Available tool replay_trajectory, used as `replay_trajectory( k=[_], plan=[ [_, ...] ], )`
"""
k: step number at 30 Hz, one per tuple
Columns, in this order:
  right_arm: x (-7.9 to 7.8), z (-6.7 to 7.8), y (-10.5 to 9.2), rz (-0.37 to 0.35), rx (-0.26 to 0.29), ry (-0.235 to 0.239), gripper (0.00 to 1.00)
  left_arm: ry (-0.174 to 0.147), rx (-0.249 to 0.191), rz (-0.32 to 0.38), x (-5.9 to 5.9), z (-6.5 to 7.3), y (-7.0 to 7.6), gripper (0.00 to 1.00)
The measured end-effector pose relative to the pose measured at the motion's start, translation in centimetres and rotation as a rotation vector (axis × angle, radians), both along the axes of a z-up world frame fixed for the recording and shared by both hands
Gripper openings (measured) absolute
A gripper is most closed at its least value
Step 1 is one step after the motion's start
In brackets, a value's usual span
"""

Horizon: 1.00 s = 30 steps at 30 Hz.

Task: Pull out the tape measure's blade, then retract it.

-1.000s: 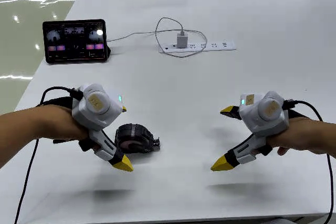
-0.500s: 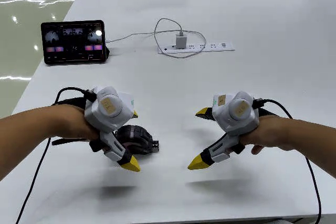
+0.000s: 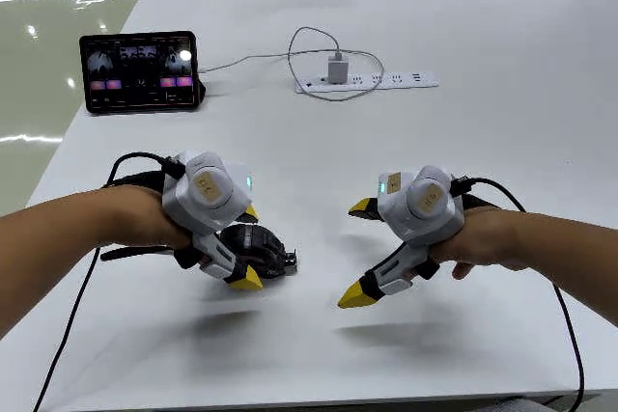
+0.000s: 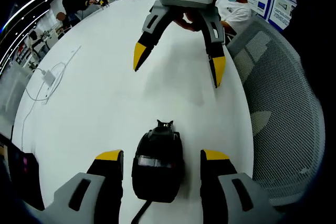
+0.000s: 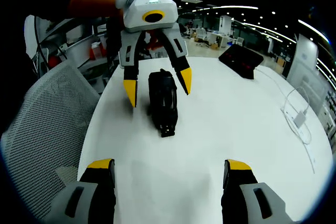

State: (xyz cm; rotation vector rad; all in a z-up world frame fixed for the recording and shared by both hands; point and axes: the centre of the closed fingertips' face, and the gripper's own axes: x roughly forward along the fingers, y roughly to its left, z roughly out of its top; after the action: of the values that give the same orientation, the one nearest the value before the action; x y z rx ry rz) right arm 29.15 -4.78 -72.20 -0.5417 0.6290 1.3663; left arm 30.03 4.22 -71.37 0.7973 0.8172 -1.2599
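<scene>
Straddling the tape measure (image 4: pixel 157 169), left gripper (image 4: pixel 162 155) gapes wide; right gripper (image 3: pixel 354 253) gapes empty opposite.

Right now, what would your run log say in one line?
left gripper open, straddling tape measure | right gripper open, facing it, apart | blade not yet out

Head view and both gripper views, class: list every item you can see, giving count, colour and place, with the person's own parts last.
table: one, white, under everything
tape measure: one, black, between left gripper's jaws
tablet: one, black, screen lit, table's far left
power strip: one, white, far middle
charger: one, white, plugged into power strip
mesh chair: one, grey, at table's edge
left gripper: one, white, yellow tips, open
right gripper: one, white, yellow tips, open, facing the left
hands: two, one holding each gripper
</scene>
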Motion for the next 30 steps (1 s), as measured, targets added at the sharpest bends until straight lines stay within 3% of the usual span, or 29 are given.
replay_trajectory(
  k=[4,6,7,8,11,22,30],
  plan=[
    [0.0,0.0,0.1,-0.005,-0.001,0.004,0.83,-0.019,0.015,0.005,0.4,-0.2,0.1,0.45],
    [0.1,0.0,0.2,-0.007,0.001,0.006,0.84,-0.003,0.013,0.01,0.3,-0.3,0.0,0.36],
    [0.1,0.0,0.3,-0.006,0.001,0.005,0.83,-0.027,0.02,0.011,0.7,-0.3,0.1,0.34],
    [0.0,0.0,0.4,-0.004,0.001,0.006,0.83,-0.04,0.039,-0.03,0.6,-0.4,0.2,0.32],
    [-0.1,-0.1,0.5,0.003,-0.003,0.005,0.83,-0.027,0.039,-0.016,0.7,-0.6,0.1,0.32],
    [0.5,-0.1,1.8,-0.003,0.011,-0.001,0.76,-0.031,0.051,-0.03,0.6,-0.6,0.1,0.31],
    [0.8,-0.9,3.4,0.018,-0.005,-0.002,0.65,-0.059,0.064,-0.039,0.7,-0.7,0.1,0.31]
  ],
)
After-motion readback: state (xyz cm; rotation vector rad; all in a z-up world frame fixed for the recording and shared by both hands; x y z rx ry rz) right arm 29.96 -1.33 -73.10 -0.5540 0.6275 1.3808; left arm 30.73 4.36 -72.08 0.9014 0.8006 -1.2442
